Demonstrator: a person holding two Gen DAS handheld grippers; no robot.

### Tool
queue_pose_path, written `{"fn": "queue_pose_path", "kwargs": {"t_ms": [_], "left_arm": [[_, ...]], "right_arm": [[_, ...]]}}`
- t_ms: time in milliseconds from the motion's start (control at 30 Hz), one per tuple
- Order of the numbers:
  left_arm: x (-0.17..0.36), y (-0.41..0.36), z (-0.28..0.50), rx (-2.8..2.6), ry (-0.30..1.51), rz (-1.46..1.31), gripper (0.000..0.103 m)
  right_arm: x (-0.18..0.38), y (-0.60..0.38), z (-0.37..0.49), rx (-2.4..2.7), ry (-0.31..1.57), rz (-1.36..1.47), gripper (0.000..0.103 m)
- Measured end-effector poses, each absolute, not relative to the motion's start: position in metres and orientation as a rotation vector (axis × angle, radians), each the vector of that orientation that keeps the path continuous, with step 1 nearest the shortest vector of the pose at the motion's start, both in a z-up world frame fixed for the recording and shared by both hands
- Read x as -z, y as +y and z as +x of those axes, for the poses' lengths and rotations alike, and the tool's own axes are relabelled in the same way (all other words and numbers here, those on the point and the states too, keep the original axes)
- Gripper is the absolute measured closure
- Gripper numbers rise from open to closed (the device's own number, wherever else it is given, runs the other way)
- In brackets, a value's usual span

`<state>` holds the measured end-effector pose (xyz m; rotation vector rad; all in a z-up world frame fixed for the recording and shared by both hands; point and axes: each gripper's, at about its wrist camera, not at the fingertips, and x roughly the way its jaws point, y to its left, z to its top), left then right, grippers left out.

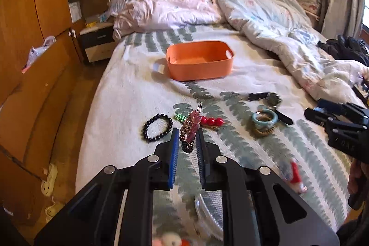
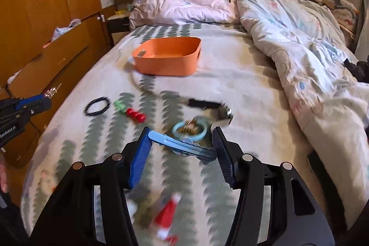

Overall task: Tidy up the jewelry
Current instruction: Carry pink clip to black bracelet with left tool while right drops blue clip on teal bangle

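The left gripper (image 1: 187, 138) had its jaws clamped on a pink and gold hair clip (image 1: 189, 128), which stood lengthwise between the blue pads and stuck out past their tips. Just left of those jaws on the bed (image 1: 129, 93) lay a black bead bracelet (image 1: 157, 127); just beyond the tips were a small green piece (image 1: 180, 116) and a red bead clip (image 1: 211, 121). Further right of the jaws a pale blue ring (image 1: 265, 118) rested on a coiled tan hair tie (image 1: 265, 131), with a black strap (image 1: 265, 97) behind them. Well ahead of the jaws sat the orange basket (image 1: 200, 67).

The right gripper (image 2: 182, 141) had its jaws partway apart, closed across a light blue hair clip (image 2: 182, 145) that spanned crosswise from one pad to the other. Just beyond it lay the pale blue ring (image 2: 177, 130); to the left, ahead of the jaws, were the red bead clip (image 2: 136, 114), the green piece (image 2: 120, 105) and the black bead bracelet (image 2: 97, 105). The orange basket (image 2: 166, 63) stood far ahead and left. A red and white item (image 2: 167, 218), blurred, lay beneath the jaws
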<state>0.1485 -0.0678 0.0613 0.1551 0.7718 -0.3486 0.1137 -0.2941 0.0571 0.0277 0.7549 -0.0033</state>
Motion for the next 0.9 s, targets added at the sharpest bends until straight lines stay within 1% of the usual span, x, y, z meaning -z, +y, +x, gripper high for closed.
{"fn": "queue_pose_path", "kwargs": {"t_ms": [200, 333, 567, 900], "left_arm": [[-0.034, -0.069, 0.199, 0.337, 0.819, 0.154, 0.087], [-0.018, -0.065, 0.220, 0.322, 0.853, 0.143, 0.087], [0.001, -0.064, 0.237, 0.316, 0.897, 0.147, 0.087], [0.010, -0.066, 0.240, 0.313, 0.923, 0.156, 0.087]], "right_arm": [[-0.024, -0.310, 0.167, 0.021, 0.822, 0.038, 0.047], [-0.011, -0.314, 0.182, 0.023, 0.848, 0.036, 0.047], [0.010, -0.320, 0.194, 0.038, 0.889, 0.046, 0.047], [0.018, -0.324, 0.197, 0.038, 0.913, 0.065, 0.046]]}}
